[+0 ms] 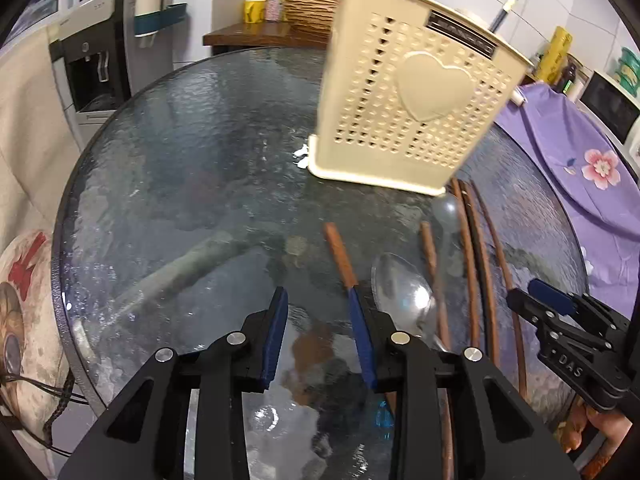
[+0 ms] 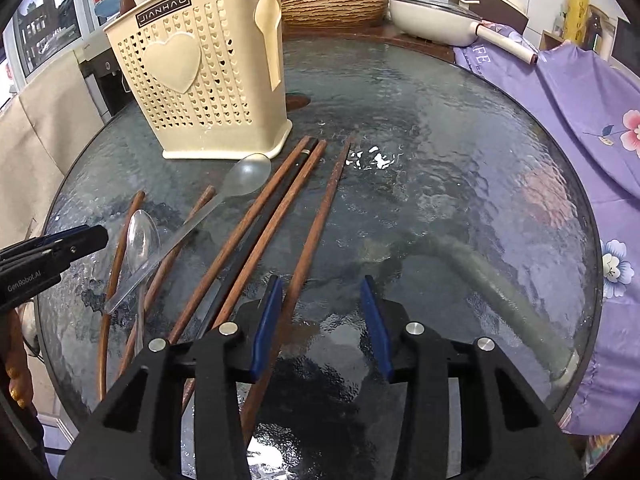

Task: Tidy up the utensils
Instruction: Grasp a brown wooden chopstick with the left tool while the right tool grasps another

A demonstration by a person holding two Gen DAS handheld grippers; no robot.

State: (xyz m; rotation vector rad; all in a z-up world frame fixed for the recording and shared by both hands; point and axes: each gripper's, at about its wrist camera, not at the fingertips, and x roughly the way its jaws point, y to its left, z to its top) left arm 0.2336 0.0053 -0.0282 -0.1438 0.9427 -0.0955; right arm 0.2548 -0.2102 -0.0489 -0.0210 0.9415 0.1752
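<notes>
— So, where do the utensils lie?

— On the round textured glass tabletop [image 2: 440, 160], fanned out just in front of the cream perforated plastic utensil holder with a raised heart [image 2: 192, 80], which stands upright toward the far left edge. The long brown wooden chopsticks [image 2: 280, 208] run from the holder's base toward the near edge, with one black chopstick [image 2: 256, 236] lying between two of them.

— And the spoons?

— A translucent grey plastic spoon [image 2: 244, 178] has its bowl touching the holder's base, its handle slanting across two shorter brown sticks. A clear plastic spoon [image 2: 142, 240] lies beside it, nearer the left edge of the tabletop.

— What is the left gripper [image 1: 318, 320] doing?

— Its blue-padded fingers [image 1: 276, 336] are spread, with nothing between them. The right-hand finger sits over a brown chopstick, with the clear spoon just beside it; whether it touches either I cannot tell.

— The right gripper [image 2: 320, 308]?

— Spread wide as well, pinching nothing. One brown chopstick [image 2: 320, 220] passes under the gap, close to the left pad.

— What lies beyond the tabletop?

— A purple floral cloth [image 2: 580, 120] drapes along the right edge, and a woven basket [image 2: 332, 6] sits behind the far edge.
</notes>
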